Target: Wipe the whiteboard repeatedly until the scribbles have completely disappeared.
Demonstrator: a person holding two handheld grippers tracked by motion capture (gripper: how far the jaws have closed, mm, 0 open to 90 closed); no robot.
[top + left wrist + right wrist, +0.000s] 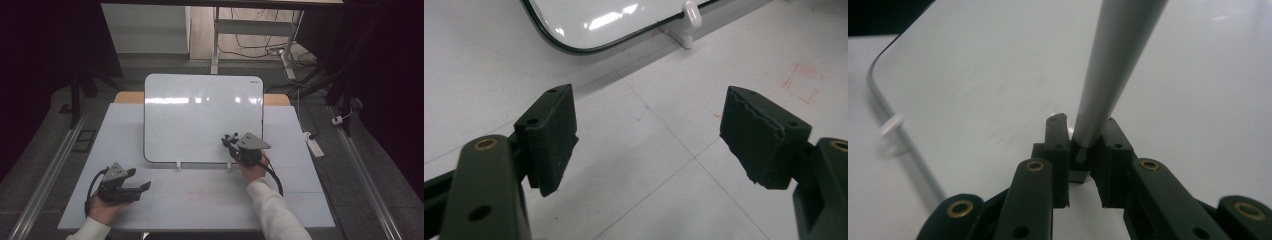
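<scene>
- Table [200, 200]: flat, matt pale-grey top in joined panels with thin seams; a faint red sketched square shows on it in the left gripper view. It carries everything else.
- Whiteboard [200, 120]: glossy white rectangle with rounded corners and a thin dark rim, propped at a lean on two small white plastic feet [178, 165] at its lower edge, so the writing face is tilted toward the person.
- Right claw [231, 140]: black, hard-bodied, with a grey three-cornered plate on top; clamped on the pen and held over the board's lower right part, seemingly placed to write.
- Left claw [140, 179]: jaws wide apart and holding nothing, worn rubbery pads [555, 135] with ragged edges; resting low over the table's near left, apparently idle.
- Pen [1113, 65]: smooth, round grey barrel, its end pinched between the right claw's pads, pointing out over the whiteboard; whether its tip touches cannot be told.
</scene>
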